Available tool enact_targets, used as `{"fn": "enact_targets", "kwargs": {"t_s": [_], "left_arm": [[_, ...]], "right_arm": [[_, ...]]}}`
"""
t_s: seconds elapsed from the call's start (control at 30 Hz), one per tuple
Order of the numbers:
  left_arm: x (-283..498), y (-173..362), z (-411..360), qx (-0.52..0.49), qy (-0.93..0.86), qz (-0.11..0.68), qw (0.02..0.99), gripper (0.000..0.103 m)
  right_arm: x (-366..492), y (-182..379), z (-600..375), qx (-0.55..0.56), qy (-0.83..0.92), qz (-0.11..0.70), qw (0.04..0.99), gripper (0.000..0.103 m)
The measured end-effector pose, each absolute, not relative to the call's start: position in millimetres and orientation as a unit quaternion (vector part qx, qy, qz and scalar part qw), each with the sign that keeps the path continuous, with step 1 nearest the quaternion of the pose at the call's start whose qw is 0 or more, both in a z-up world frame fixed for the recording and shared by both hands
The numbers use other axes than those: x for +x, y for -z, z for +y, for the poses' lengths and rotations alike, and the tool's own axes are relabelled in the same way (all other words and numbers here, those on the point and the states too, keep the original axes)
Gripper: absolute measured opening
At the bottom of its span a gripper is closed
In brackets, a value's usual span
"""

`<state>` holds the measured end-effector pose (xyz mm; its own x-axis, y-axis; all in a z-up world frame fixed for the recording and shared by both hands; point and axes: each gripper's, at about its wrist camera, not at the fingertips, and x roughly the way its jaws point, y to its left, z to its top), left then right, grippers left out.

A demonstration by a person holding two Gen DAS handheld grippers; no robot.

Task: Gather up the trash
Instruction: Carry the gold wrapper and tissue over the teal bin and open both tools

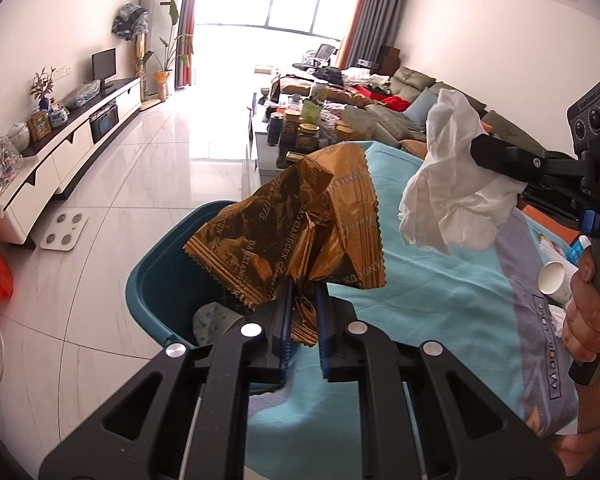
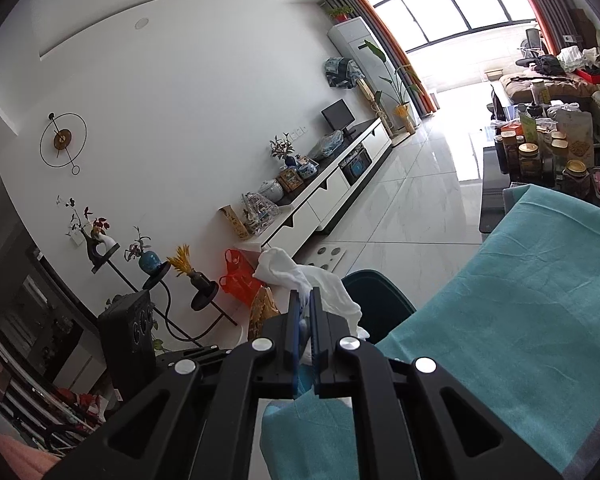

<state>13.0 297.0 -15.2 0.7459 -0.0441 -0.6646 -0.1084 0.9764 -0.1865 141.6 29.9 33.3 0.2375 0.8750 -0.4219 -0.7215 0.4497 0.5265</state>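
Left wrist view: left gripper [image 1: 302, 300] pinched shut on gold wrapper [image 1: 296, 224], held over teal bin [image 1: 156, 280] beside the cloth-covered table's [image 1: 440, 300] near edge. Right gripper [image 1: 476, 150] clamped on white tissue [image 1: 452, 200], above the table, short of the bin. Risk: tissue released early lands on the cloth; the light wrapper could drift past the rim. Both grippers angle downward.

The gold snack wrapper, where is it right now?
The gold snack wrapper is pinched in the left gripper, centre of the left wrist view, just above the teal bin beside the turquoise cloth.
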Motion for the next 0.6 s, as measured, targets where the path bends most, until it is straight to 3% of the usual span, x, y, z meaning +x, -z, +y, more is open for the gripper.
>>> {"fn": "enact_targets", "kwargs": {"t_s": [0.6], "left_arm": [[49.8, 67.5, 315.5, -0.122, -0.05, 0.415, 0.9, 0.011]], "right_arm": [[178.7, 16.5, 122.1, 0.085, -0.492, 0.408, 0.764, 0.004]]}}
